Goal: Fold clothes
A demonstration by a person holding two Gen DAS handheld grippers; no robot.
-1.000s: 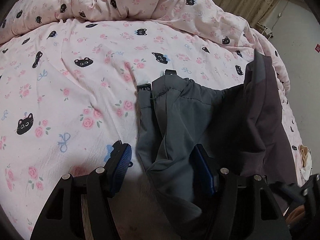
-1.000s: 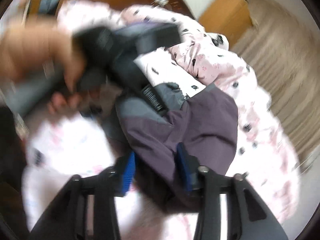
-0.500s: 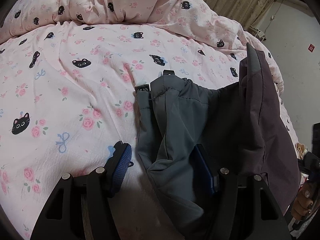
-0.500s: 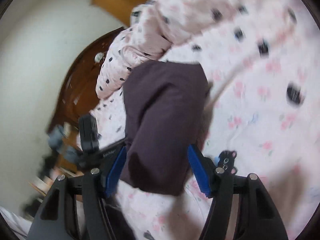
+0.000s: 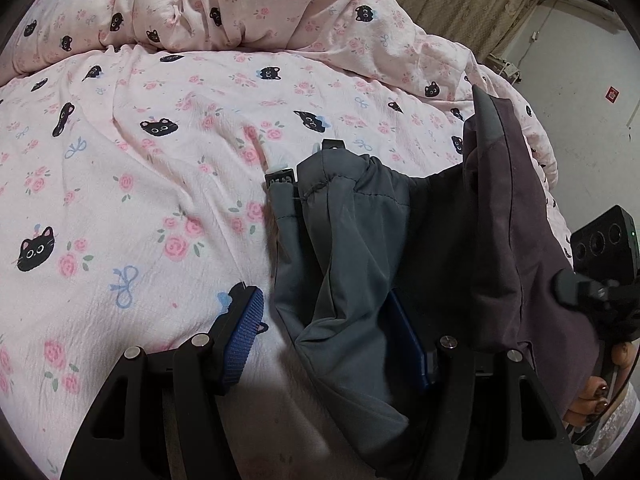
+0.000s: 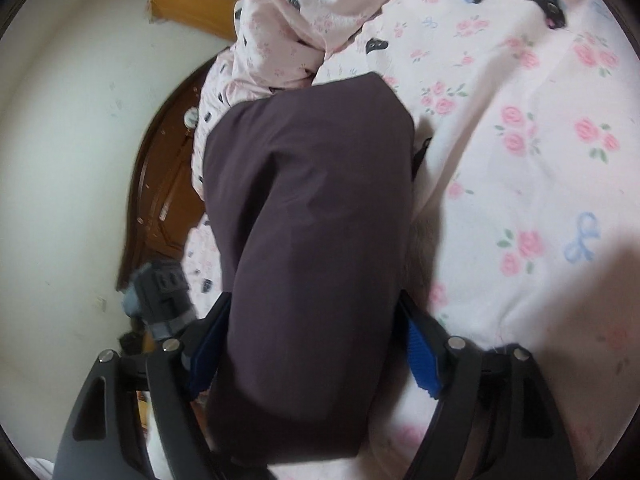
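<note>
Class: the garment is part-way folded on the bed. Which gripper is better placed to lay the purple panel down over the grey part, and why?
Probably the right gripper: the garment's purple panel runs between its jaws, raised above the bedsheet. The left gripper stands open at the grey part's edge.

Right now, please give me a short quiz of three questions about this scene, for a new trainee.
1. True or false: the left gripper is wide open over the grey garment.
2. What is printed on the pink bedsheet? A) stars B) black cat faces and roses C) stripes
3. Which colour is the fabric between the right gripper fingers?

Key: 1 true; 2 B; 3 dark purple.
</note>
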